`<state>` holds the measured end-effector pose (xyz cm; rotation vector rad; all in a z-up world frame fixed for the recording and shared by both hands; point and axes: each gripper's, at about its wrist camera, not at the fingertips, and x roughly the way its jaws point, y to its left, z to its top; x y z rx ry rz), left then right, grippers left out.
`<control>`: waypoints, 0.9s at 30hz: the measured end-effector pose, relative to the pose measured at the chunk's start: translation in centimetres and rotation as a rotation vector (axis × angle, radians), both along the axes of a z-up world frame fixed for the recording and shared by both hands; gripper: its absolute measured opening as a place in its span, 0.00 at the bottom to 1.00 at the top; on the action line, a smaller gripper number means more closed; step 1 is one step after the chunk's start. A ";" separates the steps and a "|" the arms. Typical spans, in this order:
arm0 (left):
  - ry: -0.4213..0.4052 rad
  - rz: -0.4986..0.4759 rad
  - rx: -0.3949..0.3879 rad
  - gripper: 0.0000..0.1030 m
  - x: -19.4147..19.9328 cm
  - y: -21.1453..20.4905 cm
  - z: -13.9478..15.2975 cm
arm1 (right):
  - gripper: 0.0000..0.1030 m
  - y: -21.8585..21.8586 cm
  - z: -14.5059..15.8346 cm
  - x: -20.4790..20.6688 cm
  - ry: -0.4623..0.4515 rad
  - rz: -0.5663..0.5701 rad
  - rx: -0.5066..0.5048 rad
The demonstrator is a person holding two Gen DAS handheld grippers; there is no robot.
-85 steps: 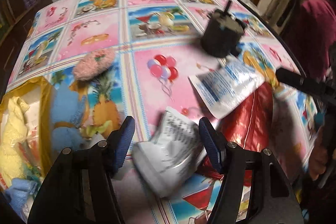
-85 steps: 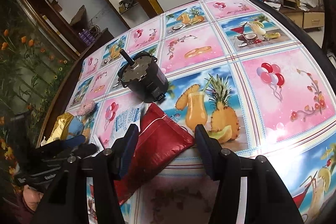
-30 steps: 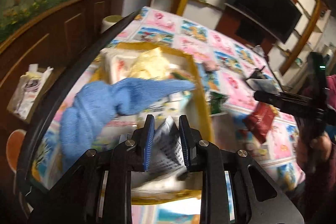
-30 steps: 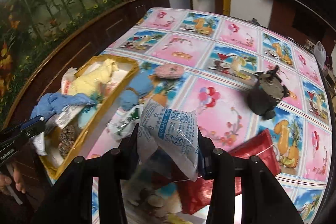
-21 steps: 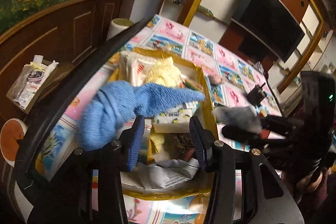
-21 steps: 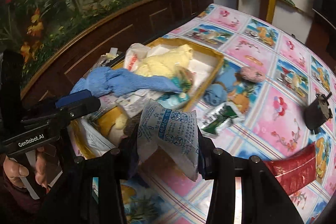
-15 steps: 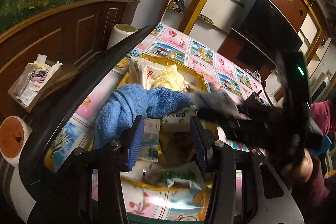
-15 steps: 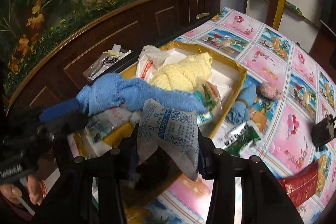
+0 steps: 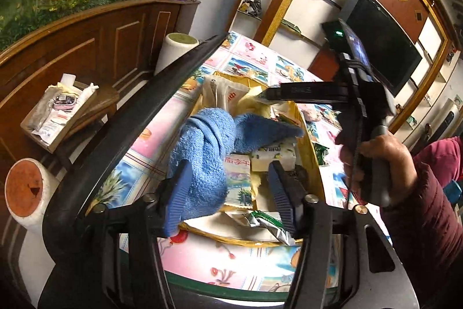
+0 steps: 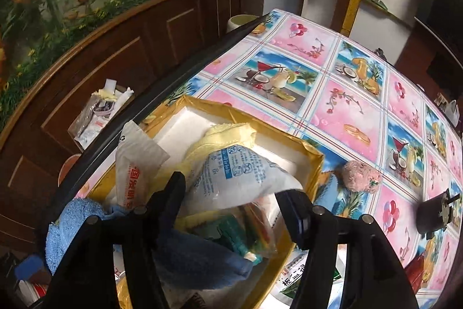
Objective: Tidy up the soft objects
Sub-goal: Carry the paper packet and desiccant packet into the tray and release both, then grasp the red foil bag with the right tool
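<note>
Both jaws spread wide, the right hand-held gripper (image 10: 231,193) hangs over the gold-rimmed box (image 10: 315,164) with the blue-printed pouch (image 10: 237,175) loose between them, while the left hand-held gripper (image 9: 230,187) gapes empty.

Both grippers were black frames with silver screws and ribbed blue pads (image 9: 179,193); a bare hand (image 9: 379,161) wore a maroon sleeve (image 9: 428,222).
</note>
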<state>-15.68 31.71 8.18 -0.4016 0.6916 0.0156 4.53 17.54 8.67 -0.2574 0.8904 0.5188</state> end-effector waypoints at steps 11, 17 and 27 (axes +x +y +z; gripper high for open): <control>0.027 -0.043 0.129 0.54 0.5 -4.5 0.5 | 0.62 -9.0 2.5 -3.8 -0.047 -0.048 0.156; 0.067 -0.040 0.332 0.54 1.4 -9.5 0.5 | 0.62 -15.4 1.1 -5.2 -0.057 -0.122 0.173; 0.126 -0.074 0.486 0.54 3.0 -16.0 0.5 | 0.62 -24.3 -0.4 -6.4 -0.083 -0.237 0.201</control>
